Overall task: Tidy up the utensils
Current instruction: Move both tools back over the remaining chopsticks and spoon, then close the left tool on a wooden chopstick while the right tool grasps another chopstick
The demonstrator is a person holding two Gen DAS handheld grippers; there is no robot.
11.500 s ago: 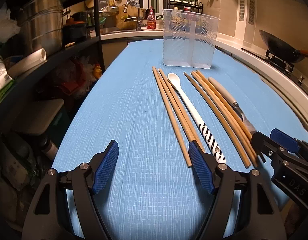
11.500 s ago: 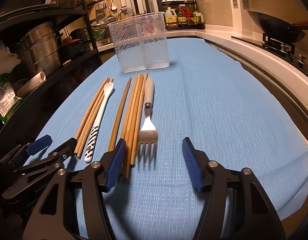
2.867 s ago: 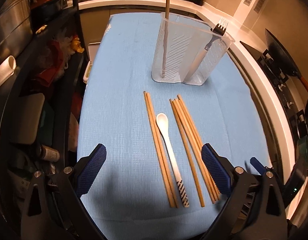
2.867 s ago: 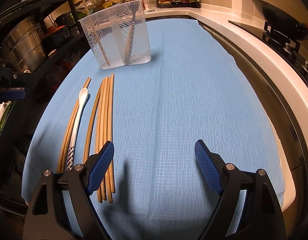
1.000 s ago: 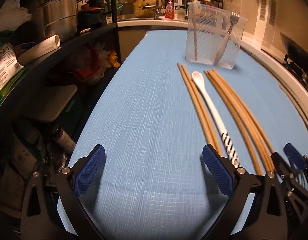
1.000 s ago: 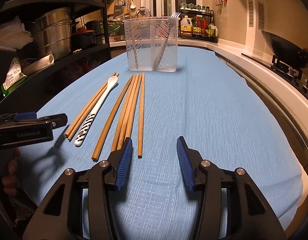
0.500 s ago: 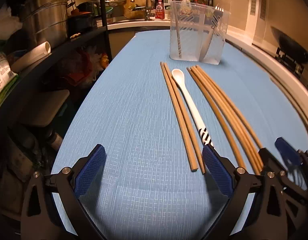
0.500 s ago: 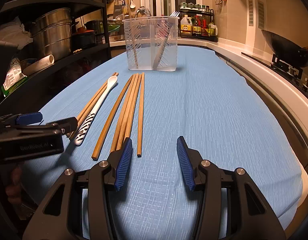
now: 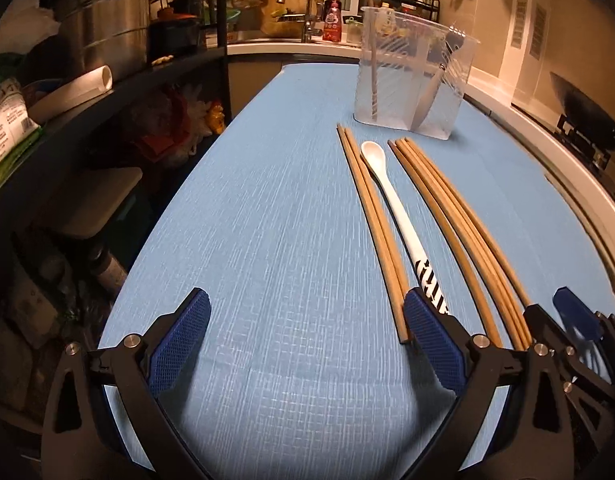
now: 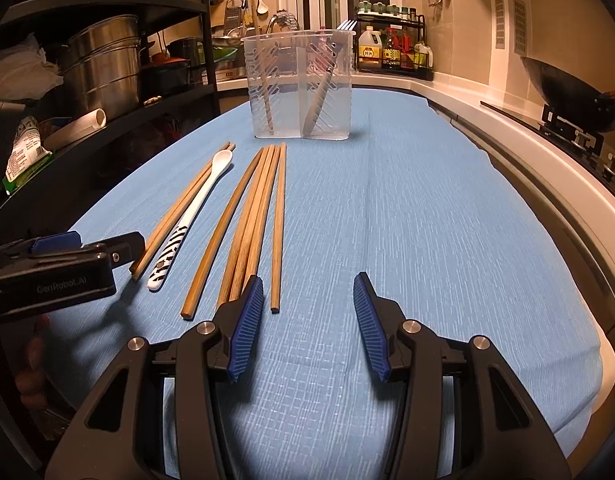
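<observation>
A clear plastic utensil holder (image 9: 415, 88) (image 10: 301, 84) stands at the far end of the blue mat, with one chopstick in its left half and a fork (image 10: 325, 80) in its right half. On the mat lie two chopsticks (image 9: 371, 224), a white spoon with a striped handle (image 9: 399, 216) (image 10: 191, 212), and several more chopsticks (image 9: 459, 232) (image 10: 251, 216). My left gripper (image 9: 305, 340) is open wide and empty, its right finger by the near ends of the left chopsticks and spoon. My right gripper (image 10: 307, 328) is open and empty, its left finger at the near ends of the right-hand chopsticks.
A dark shelf rack with steel pots (image 10: 103, 68) runs along the left edge of the mat. A wok (image 10: 567, 92) sits on the stove at the right. Bottles (image 10: 391, 54) and a sink area stand behind the holder. The mat's right half (image 10: 427, 220) is bare.
My left gripper has moved forward and right, closer to the near ends of the left chopsticks and spoon. My right gripper has barely moved and stays partly open.
</observation>
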